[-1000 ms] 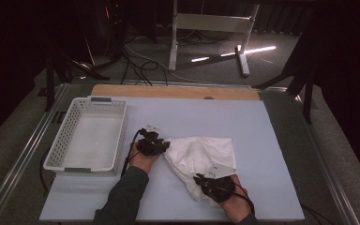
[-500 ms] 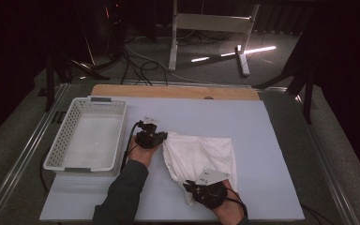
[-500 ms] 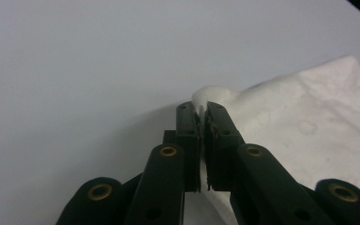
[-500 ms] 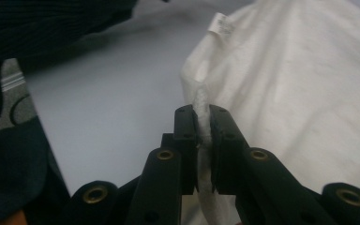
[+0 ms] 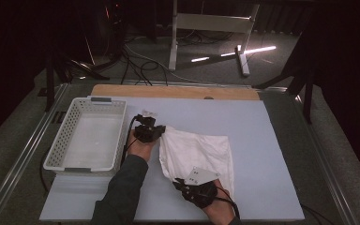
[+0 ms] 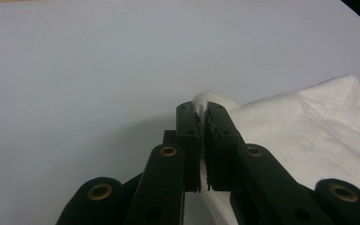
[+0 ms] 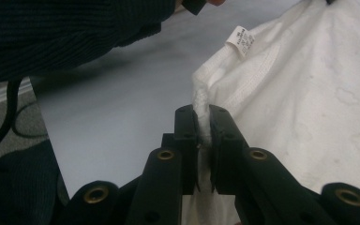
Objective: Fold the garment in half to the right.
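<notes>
On the pale blue table (image 5: 272, 140), right of the white basket (image 5: 63, 140), lies the white cloth (image 5: 201, 152), spread loosely with 2 corners pinched; I read it as light, limp and a little grippy, likely to sag and fold wherever it is unsupported, so I would take it by the hemmed edges and corners rather than the middle. My left gripper (image 6: 201, 110) is clamped on the corner nearest the basket, a small tuft of fabric poking out past the jaw tips; my right gripper (image 7: 202, 117) is clamped on the near corner, the hem bunched between its jaws, a small label (image 7: 240, 41) showing further along that edge. From above, the left hand (image 5: 140, 147) reaches forward with its sleeve coming up from the near edge; the right hand (image 5: 218, 208) sits low at the near edge, grey plate on top, pointing toward the cloth.
</notes>
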Demonstrator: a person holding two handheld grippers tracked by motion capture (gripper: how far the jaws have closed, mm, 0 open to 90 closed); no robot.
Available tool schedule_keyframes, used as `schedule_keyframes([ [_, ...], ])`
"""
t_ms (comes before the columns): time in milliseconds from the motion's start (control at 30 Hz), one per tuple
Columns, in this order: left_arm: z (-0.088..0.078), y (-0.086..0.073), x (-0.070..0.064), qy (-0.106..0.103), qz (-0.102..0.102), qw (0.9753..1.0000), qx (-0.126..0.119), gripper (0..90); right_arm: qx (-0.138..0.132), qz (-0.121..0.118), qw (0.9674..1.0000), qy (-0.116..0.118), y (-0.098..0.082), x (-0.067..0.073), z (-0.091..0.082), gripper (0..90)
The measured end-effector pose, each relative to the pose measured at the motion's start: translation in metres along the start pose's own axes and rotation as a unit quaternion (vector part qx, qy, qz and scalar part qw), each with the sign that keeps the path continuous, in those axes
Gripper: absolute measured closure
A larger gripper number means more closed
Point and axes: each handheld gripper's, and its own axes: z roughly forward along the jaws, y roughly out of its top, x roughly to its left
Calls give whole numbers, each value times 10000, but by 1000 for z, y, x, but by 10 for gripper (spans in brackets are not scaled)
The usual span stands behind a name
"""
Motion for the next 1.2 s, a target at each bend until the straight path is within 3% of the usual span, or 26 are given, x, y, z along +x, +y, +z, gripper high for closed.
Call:
schedule_keyframes([
  [200, -5, 2, 5, -57, -207, 9997, -101, 859, -99, 21, 9999, 12, 5, 2, 3, 829],
  [400, 3, 10, -4, -198, -219, 9995, -95, 859, -139, 120, 9998, -107, 1, -9, -8, 829],
  [600, 9, 22, -17, -401, -118, 9991, -94, 860, -128, 261, 9993, -219, -7, -19, -20, 829],
  [733, 17, 32, -34, -551, 25, 9984, -114, 859, -99, 364, 9987, -349, -16, -27, -32, 829],
  [1033, 33, 46, -66, -696, 331, 9970, -32, 860, 10, 495, 9977, -471, -31, -35, -46, 829],
  [1200, 39, 49, -76, -789, 361, 9962, -36, 860, 42, 555, 9968, -569, -36, -38, -53, 828],
])
